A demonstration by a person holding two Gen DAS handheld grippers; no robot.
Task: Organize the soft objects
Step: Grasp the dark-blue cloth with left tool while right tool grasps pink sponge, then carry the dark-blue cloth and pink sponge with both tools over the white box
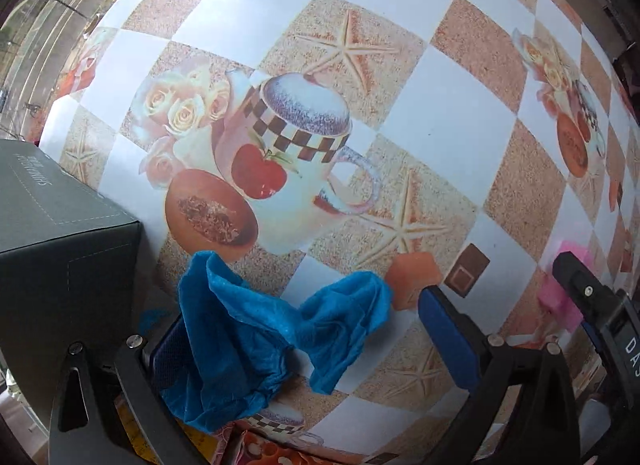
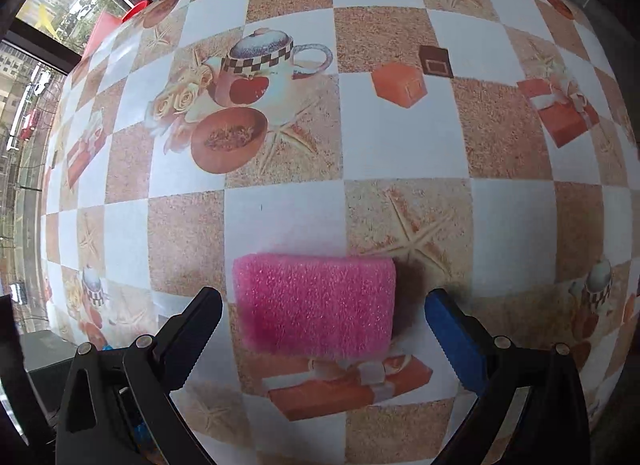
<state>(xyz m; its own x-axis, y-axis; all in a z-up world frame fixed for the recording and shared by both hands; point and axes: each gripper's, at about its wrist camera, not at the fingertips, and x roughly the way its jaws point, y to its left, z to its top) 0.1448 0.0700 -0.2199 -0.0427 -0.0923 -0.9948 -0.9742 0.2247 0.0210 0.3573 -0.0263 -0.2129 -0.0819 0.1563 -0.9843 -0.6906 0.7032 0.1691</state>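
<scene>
Pink sponge point(image 2: 314, 303) lay flat on the checked tablecloth point(image 2: 400, 137), squarely between the spread fingers of the right gripper point(image 2: 324, 317), long axis running finger to finger, touching neither. Likely the nearer tool for that grasp. Left of the sponge, blue cloth point(image 1: 276, 329) draped against one pad of the left gripper point(image 1: 304, 329), jaws apart, beside the dark box point(image 1: 60, 245).

My left gripper point(image 1: 304, 329) and right gripper point(image 2: 324, 329) both have black angular frames with silver screws and blue finger pads point(image 2: 456, 341); white letters "DAS" mark the right gripper's side.
</scene>
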